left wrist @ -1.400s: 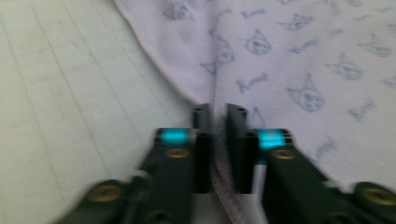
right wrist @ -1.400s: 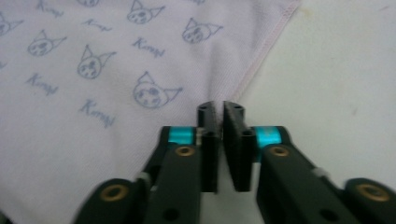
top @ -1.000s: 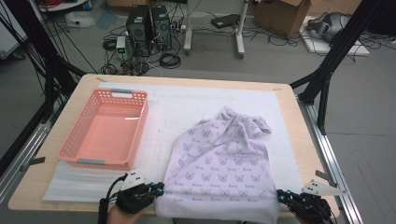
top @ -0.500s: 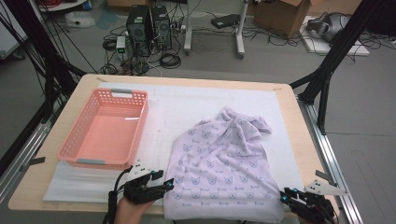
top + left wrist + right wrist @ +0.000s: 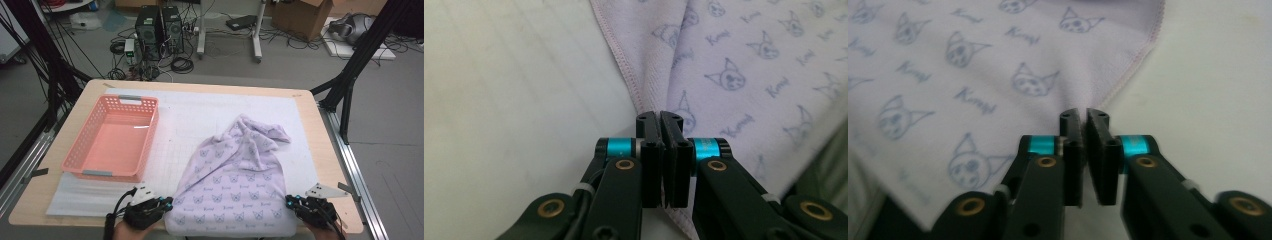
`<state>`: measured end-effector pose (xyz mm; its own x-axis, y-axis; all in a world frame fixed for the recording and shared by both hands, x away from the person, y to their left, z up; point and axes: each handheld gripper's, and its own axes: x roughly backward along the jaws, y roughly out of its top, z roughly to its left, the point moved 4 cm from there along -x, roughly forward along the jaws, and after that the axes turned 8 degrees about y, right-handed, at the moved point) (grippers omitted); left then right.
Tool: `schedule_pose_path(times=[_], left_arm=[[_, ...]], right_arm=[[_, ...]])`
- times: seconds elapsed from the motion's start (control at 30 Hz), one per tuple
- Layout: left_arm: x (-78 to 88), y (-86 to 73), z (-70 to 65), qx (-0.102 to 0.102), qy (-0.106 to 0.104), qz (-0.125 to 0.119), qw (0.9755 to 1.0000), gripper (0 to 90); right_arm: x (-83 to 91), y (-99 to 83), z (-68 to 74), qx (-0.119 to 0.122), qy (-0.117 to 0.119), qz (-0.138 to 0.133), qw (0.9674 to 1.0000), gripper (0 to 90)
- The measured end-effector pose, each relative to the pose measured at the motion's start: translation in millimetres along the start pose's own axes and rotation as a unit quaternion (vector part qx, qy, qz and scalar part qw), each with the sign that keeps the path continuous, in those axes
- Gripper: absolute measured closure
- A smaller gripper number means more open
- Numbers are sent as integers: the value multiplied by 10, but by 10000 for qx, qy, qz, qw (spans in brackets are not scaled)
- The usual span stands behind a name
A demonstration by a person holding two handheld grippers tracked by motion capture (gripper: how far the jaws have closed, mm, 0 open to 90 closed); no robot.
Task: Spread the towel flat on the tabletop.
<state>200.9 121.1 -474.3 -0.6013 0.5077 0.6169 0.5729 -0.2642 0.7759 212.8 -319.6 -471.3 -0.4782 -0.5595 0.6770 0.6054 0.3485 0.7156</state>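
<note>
Pinching both near corners of the towel (image 5: 235, 185): left gripper (image 5: 167, 202) and right gripper (image 5: 290, 201), jaws clamped on the hem. Probably set up for a fold toward the far edge.

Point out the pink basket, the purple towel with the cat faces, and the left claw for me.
pink basket (image 5: 75, 162), high view, on its near left rim.
purple towel (image 5: 235, 187), high view, on the flat middle of the cloth.
left claw (image 5: 662, 119), left gripper view, between its shut tips, at the towel's hem.

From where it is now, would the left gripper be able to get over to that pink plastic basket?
Probably yes. The left gripper is shut on the lilac cat-print towel, near the pink plastic basket; bare white mat lies between, but it must release the towel first.
</note>
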Motion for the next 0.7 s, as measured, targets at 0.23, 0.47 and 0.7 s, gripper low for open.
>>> schedule_pose_path(times=[0.23, 0.47, 0.7], left_arm=[[-77, 69, -49, 119, -196, -251, 9994, 519], [-376, 403, 30, 309, 29, -531, 9981, 452], [-711, 581, 63, 262, 173, -182, 9993, 510]], right_arm=[[330, -299, 124, 10, -98, 243, 9997, 870], [446, -281, 69, -202, -69, -213, 9995, 651], [210, 9, -168, -256, -349, -468, 9980, 616]])
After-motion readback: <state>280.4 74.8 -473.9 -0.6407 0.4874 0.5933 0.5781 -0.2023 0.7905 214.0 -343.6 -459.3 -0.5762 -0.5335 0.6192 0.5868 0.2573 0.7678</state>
